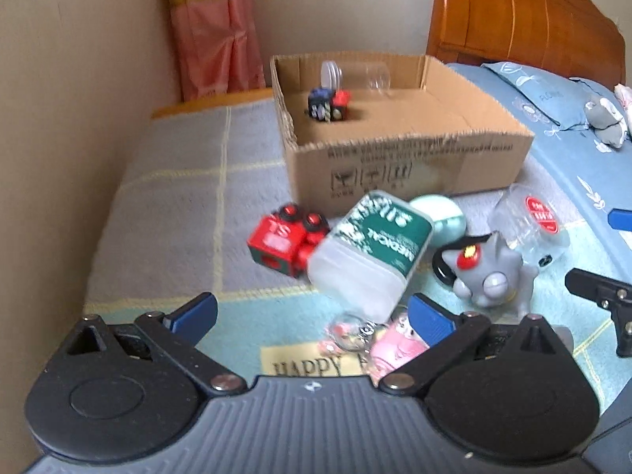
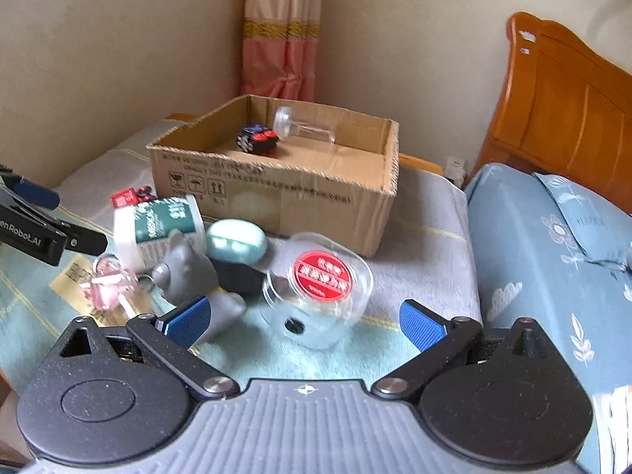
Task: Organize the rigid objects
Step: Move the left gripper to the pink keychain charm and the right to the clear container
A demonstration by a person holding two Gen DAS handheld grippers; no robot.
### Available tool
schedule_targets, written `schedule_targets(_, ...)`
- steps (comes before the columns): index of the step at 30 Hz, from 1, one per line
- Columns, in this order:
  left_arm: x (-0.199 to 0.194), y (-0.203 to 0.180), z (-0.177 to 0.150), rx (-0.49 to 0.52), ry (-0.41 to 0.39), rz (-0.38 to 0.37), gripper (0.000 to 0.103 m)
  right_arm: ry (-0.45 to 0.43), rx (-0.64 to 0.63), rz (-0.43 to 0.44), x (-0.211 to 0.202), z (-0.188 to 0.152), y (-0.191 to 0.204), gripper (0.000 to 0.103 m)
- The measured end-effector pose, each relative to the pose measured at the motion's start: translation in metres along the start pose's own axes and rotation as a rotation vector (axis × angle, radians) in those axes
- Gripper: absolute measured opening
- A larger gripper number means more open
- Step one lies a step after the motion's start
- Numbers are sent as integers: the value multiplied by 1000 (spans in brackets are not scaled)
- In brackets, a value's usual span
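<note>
An open cardboard box (image 1: 414,170) (image 2: 276,201) stands on the bed and holds a small toy car (image 1: 330,104) (image 2: 258,139) and a clear jar (image 1: 355,75) (image 2: 304,128). In front of it lie a red toy vehicle (image 1: 284,243), a white bottle with a green label (image 1: 367,249) (image 2: 158,225), a teal case (image 1: 442,217) (image 2: 237,241), a grey cat figure (image 1: 486,272) (image 2: 189,272), a clear container with a red sticker (image 1: 533,221) (image 2: 320,292) and a pink keychain (image 1: 391,339) (image 2: 106,284). My left gripper (image 1: 312,320) is open just before the bottle. My right gripper (image 2: 304,320) is open around the clear container.
The bed has a grey and teal blanket (image 1: 177,197) and a blue floral cover (image 2: 553,256). A wooden headboard (image 2: 572,118) is at the right, a wall and pink curtain (image 2: 284,39) behind. A grey plush (image 1: 604,118) lies far right.
</note>
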State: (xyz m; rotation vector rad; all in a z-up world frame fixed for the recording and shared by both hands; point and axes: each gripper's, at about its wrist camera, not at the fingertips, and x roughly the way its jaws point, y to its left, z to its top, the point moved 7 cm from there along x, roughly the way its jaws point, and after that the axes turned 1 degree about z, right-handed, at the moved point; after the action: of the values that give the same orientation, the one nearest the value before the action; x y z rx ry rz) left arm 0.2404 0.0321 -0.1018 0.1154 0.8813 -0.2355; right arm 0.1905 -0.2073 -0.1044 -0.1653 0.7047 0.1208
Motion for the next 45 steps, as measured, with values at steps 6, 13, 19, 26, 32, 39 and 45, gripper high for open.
schedule_targets(6, 16, -14, -8, -38, 24, -22, 102, -8, 13, -27, 1, -9, -5, 103)
schedule_targets(13, 29, -17, -20, -125, 69, -48, 102, 4, 62, -3, 12, -9, -14, 103)
schedule_targets(19, 22, -3, -33, -129, 85, -16, 102, -9, 114, 30, 25, 9, -22, 103)
schedule_targets(26, 18, 14, -47, -130, 99, 36, 102, 39, 137, 39, 62, 24, -18, 103)
schedule_targets(32, 15, 18, -49, -125, 94, 41, 102, 87, 143, 2, 71, 6, -32, 103)
schedule_targets(39, 17, 13, -49, -95, 77, 48, 102, 185, 108, 5, 78, -24, -50, 103)
schedule_targets(45, 17, 12, -52, -78, 41, 55, 102, 139, 85, 62, 75, -35, -50, 103)
